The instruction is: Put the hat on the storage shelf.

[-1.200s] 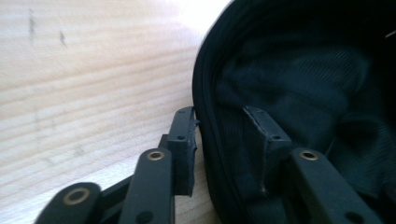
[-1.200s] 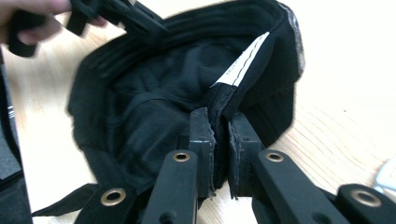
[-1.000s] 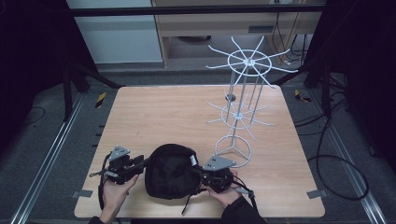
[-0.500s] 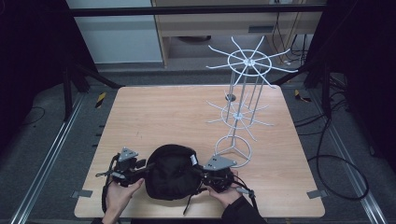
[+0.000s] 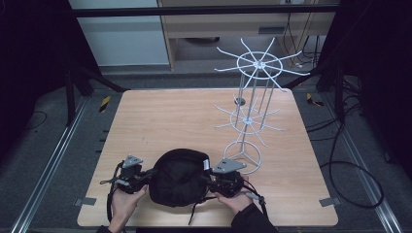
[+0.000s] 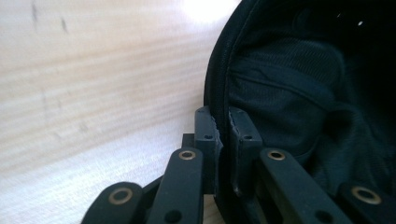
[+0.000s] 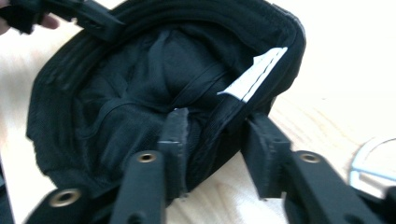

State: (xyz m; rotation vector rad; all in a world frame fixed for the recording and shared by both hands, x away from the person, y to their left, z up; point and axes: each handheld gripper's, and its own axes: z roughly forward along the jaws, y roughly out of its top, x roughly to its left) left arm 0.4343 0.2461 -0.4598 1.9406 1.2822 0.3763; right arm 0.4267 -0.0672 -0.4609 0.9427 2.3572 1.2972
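Black hat [image 5: 179, 177] pinched at its rim by left tool [image 6: 223, 140], right tool [image 7: 217, 140] straddling the rim half-open, seemingly mid-grab; next, clamp and lift toward rack [image 5: 252, 116].

White wire rack [image 5: 252, 114] stands on wooden table [image 5: 170, 116], its ring base just beside the right gripper [image 5: 210, 178], beyond it

A pale wooden table [image 5: 170, 116] carries a black hat [image 5: 177, 177] near its front edge, about midway along, and a white wire rack [image 5: 250, 121] whose ring base stands toward the right front area
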